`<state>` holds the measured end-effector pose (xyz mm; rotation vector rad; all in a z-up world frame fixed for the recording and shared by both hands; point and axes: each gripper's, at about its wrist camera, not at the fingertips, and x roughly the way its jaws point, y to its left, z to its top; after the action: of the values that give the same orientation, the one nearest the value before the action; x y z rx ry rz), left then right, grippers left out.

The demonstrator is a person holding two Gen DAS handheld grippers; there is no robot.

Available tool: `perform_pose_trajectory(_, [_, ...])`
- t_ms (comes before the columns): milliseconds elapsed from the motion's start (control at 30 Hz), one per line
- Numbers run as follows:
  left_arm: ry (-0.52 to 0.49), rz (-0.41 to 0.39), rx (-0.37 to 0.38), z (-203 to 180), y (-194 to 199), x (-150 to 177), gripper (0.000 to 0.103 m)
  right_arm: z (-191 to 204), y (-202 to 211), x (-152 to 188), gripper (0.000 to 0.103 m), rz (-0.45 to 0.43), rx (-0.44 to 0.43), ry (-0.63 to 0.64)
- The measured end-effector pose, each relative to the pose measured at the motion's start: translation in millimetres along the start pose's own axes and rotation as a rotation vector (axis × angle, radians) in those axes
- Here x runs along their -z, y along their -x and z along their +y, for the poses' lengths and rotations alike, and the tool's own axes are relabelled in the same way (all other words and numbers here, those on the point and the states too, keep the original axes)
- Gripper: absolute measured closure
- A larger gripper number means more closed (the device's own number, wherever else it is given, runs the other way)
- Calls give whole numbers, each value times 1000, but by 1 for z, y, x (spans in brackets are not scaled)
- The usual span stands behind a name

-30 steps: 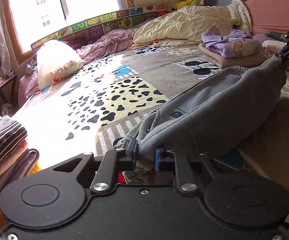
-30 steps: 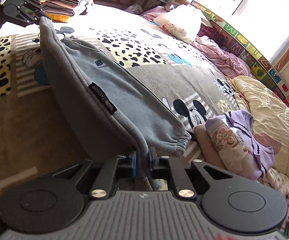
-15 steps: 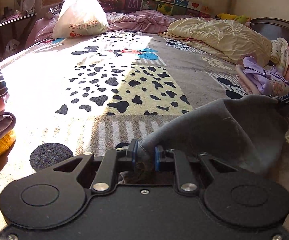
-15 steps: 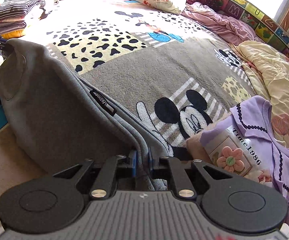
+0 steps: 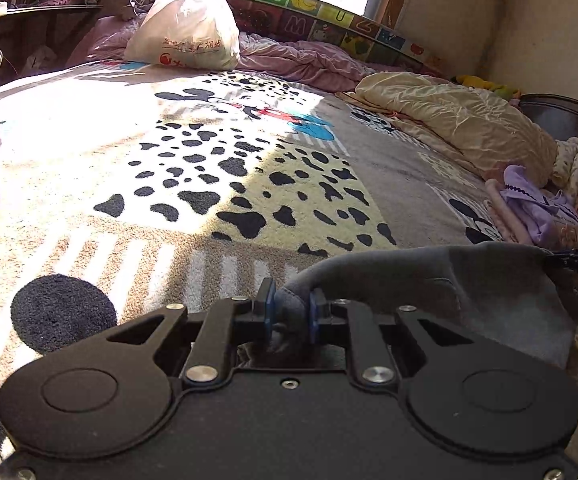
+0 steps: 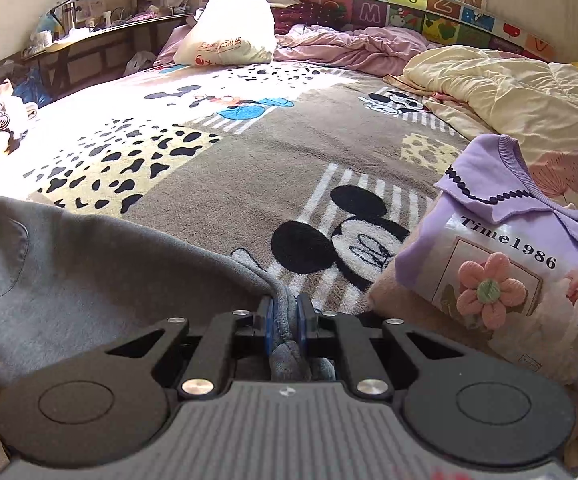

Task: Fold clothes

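- My left gripper [image 5: 291, 314] was clamped on one bunched end of the grey garment [image 5: 469, 280].
- My right gripper [image 6: 285, 320] pinched the other end [image 6: 89, 264].
- The garment sagged between them, low over the blanket [image 6: 249, 168], beside the purple top [image 6: 509, 248].
- I judged this the laying-down step: next, lower both ends evenly and flat before letting go.

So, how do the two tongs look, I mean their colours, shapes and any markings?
Both are black, with two round discs at the sides and silver screws. The left tongs have a smooth body; the right tongs have a grey ribbed plate with a small logo. The pads are blue on both. No cables or sleeves are visible.
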<state>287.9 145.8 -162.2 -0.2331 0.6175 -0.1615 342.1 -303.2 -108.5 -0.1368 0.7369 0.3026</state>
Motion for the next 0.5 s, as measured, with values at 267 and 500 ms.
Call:
perform_pose_trajectory(267, [-9,-49,-43,3,7,3,67,-5,-32,8,71,-44,129,-101])
perform_pose_trajectory(500, [-76,-199,40,-22,34,-8,66,0,31,16,60,-254,166,-141])
